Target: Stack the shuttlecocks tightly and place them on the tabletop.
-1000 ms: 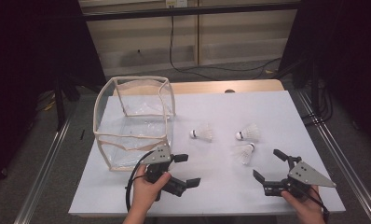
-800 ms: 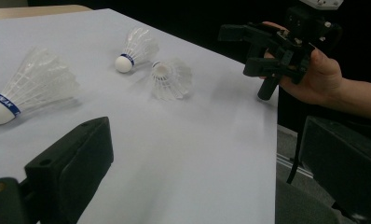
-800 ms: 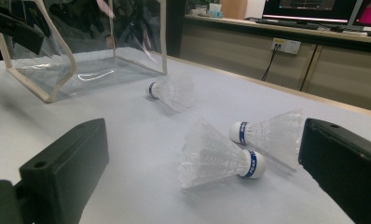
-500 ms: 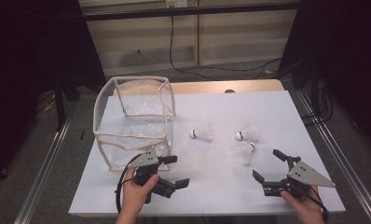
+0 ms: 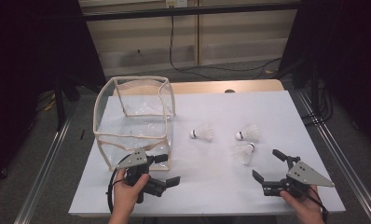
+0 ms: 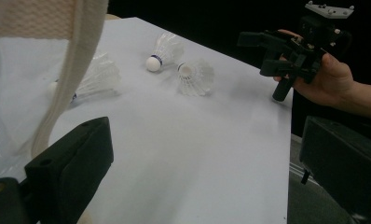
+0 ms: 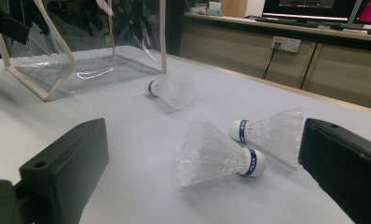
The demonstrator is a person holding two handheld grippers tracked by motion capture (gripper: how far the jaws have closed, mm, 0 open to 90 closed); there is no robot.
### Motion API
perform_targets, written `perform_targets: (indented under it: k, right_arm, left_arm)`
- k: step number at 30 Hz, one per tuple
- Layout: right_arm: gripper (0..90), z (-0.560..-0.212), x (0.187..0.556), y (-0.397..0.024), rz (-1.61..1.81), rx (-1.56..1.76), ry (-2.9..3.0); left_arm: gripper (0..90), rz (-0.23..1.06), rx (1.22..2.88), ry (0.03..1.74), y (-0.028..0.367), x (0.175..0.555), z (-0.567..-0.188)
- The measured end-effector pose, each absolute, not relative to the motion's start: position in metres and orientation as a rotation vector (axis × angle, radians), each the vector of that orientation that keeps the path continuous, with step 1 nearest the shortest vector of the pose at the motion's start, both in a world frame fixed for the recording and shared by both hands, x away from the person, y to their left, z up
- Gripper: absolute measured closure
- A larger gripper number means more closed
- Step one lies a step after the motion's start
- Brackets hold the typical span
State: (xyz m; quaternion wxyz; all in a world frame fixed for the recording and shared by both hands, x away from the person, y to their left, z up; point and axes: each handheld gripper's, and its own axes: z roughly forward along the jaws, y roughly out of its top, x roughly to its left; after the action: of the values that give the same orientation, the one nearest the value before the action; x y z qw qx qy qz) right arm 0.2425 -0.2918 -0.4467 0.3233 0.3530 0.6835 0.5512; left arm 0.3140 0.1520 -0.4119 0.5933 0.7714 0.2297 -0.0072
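Lying on the table (image 5: 221, 186): three shuttlecocks (image 5: 202, 133), one clear bag (image 5: 136, 122).

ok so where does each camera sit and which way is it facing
High view: above the person's edge of the white table, looking forward and down on the clear bag and three shuttlecocks; both hands, left gripper and right gripper show.
Left gripper view: beside the bag, between its own open jaws, facing across the table toward the right gripper.
Right gripper view: low, between its own open jaws, facing the nearest shuttlecock and the bag.
Shared: all three show the shuttlecocks.
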Motion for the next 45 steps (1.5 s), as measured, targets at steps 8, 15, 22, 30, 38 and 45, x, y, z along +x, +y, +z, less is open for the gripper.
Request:
perform_targets:
  k: [8, 15, 22, 30, 38, 45]
  right_arm:
    - [1.1, -0.447, 0.243, -0.292, 1.444, 0.925, 1.793]
    - [1.1, -0.447, 0.243, -0.291, 1.443, 0.923, 1.793]
    - [1.1, -0.447, 0.243, -0.292, 1.441, 0.926, 1.793]
    - [1.1, -0.447, 0.243, -0.291, 1.441, 0.923, 1.794]
    - [1.1, -0.447, 0.243, -0.292, 1.44, 0.926, 1.793]
    - [1.1, -0.446, 0.244, -0.291, 1.436, 0.918, 1.797]
  left_arm:
    - [3.0, 0.017, 1.79, 0.537, 0.164, 0.315, -0.411]
    - [3.0, 0.037, 1.784, 0.553, 0.172, 0.317, -0.412]
    - [2.9, 0.051, 1.791, 0.551, 0.181, 0.319, -0.414]
    - [2.9, 0.066, 1.804, 0.549, 0.187, 0.319, -0.416]
    - [2.8, 0.078, 1.807, 0.552, 0.192, 0.319, -0.416]
    - [2.8, 0.09, 1.811, 0.559, 0.199, 0.318, -0.418]
